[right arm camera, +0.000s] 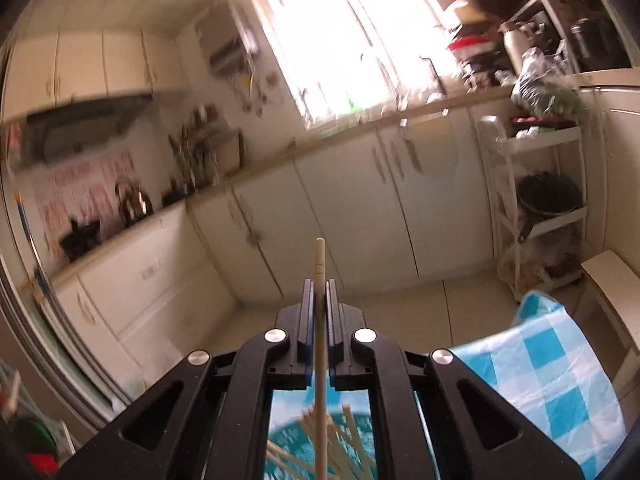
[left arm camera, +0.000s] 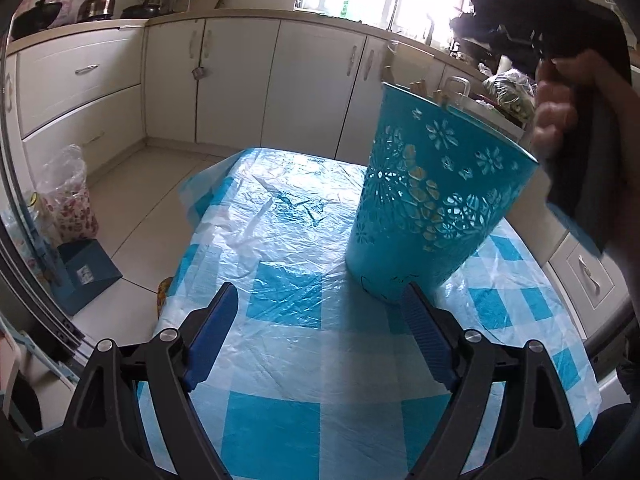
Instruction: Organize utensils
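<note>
A teal cutout utensil holder (left arm camera: 432,196) stands on the blue-and-white checked table (left arm camera: 304,360), with chopstick tips (left arm camera: 420,90) showing above its rim. My left gripper (left arm camera: 320,312) is open and empty, just in front of the holder's base. My right gripper (right arm camera: 320,286) is shut on a pale wooden chopstick (right arm camera: 320,344) that runs upright between its fingers. Below it, the holder's mouth (right arm camera: 296,446) shows with several chopsticks (right arm camera: 348,440) inside. The right gripper's body and the hand holding it show at upper right in the left wrist view (left arm camera: 560,52).
White kitchen cabinets (left arm camera: 240,76) line the far walls. A kettle (left arm camera: 96,2) and pan sit on the left counter. A white shelf rack (right arm camera: 540,200) stands at the right. A plastic bag (left arm camera: 68,196) and a blue box (left arm camera: 84,276) sit on the floor left of the table.
</note>
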`<state>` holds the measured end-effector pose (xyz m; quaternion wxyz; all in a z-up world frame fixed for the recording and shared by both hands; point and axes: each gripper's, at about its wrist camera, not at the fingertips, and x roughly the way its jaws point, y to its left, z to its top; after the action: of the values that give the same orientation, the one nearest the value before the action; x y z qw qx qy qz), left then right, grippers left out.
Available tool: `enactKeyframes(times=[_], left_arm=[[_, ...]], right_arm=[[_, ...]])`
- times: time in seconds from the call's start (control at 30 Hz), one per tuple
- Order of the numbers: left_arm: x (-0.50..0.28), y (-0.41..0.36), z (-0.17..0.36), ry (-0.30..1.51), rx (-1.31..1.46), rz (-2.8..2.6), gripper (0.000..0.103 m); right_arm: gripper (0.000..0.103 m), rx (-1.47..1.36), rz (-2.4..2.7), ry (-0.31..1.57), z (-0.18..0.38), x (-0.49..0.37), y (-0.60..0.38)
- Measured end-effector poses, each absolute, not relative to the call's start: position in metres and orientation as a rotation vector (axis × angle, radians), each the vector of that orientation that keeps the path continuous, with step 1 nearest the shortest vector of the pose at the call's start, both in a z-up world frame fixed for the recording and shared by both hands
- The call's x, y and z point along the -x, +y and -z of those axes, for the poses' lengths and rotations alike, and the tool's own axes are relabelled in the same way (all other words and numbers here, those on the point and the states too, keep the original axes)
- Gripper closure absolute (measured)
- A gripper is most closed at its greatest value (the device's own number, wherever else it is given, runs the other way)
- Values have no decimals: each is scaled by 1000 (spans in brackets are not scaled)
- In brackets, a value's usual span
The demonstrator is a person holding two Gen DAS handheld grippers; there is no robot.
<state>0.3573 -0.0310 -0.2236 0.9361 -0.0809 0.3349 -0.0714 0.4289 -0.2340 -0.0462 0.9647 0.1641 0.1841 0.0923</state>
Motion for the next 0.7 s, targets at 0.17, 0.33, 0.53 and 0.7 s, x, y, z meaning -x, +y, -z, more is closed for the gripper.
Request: enactKeyframes(times=[0.17, 0.33, 0.53, 0.7], left_arm=[[-352, -31, 219, 675, 143, 128, 20], [-336, -24, 193, 669, 145, 106, 13], [-285, -27, 148, 646, 68, 85, 8], [-233, -37, 117, 651, 15, 89, 8]], right_arm=[[90, -272, -197, 417, 37, -406, -237], [71, -261, -216, 424, 19, -352, -246], [24, -240, -170, 462, 18, -229, -250], [12, -261, -102, 504, 23, -145, -253]])
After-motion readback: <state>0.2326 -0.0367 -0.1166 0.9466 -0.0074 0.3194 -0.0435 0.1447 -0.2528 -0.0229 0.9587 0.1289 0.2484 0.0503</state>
